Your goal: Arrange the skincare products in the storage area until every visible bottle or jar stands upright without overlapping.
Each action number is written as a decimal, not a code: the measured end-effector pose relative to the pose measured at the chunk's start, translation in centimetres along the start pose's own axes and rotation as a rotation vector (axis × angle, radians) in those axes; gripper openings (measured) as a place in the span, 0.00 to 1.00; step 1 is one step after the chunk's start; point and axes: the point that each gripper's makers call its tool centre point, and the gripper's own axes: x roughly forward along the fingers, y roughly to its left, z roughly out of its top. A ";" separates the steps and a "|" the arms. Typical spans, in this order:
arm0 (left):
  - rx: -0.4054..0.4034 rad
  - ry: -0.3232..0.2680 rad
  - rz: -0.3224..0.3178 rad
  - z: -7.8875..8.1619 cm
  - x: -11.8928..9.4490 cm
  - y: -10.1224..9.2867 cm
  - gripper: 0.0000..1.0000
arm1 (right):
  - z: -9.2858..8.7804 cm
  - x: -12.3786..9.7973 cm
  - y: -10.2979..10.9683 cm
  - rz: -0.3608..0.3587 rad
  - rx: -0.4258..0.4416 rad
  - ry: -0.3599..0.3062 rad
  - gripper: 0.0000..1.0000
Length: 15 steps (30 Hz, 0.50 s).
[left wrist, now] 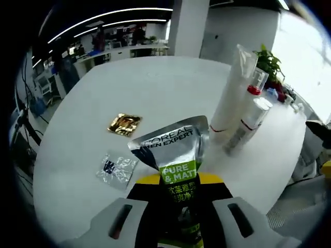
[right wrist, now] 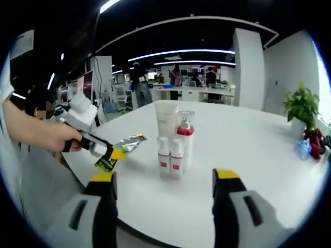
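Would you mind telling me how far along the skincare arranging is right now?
Done: the white tube, pump bottle and two small bottles stand upright together. In hand: the left gripper clamps the L'Oreal tube. Left: standing it beside them; two sachets lie flat. Right gripper is open.

Tube (left wrist: pixel 176 170) lower end hidden between left gripper (left wrist: pixel 178 227) jaws, cut by bottom edge. Sachet (left wrist: pixel 116 168) print too blurred to read. Bottle (right wrist: pixel 164 157) labels unreadable.

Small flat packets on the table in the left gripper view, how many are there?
2. A gold sachet lies flat on the white table, and a clear silver sachet lies nearer the camera, just left of the held L'Oreal tube. That tube could hide more.
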 end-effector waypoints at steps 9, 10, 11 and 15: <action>0.018 -0.051 -0.044 0.4 -2.7 -0.9 0.20 | -0.1 0.1 0.7 0.042 0.002 0.007 0.73; 0.019 -0.055 -0.049 0.4 -3.0 -1.0 0.21 | -0.1 0.1 0.8 0.045 0.005 0.009 0.72; 0.018 -0.062 -0.052 0.5 -3.5 -1.1 0.21 | -0.1 0.1 0.9 0.052 0.008 0.010 0.72; 0.029 -0.080 -0.064 0.5 -4.6 -1.4 0.21 | -0.4 0.2 1.6 0.090 -0.001 0.027 0.67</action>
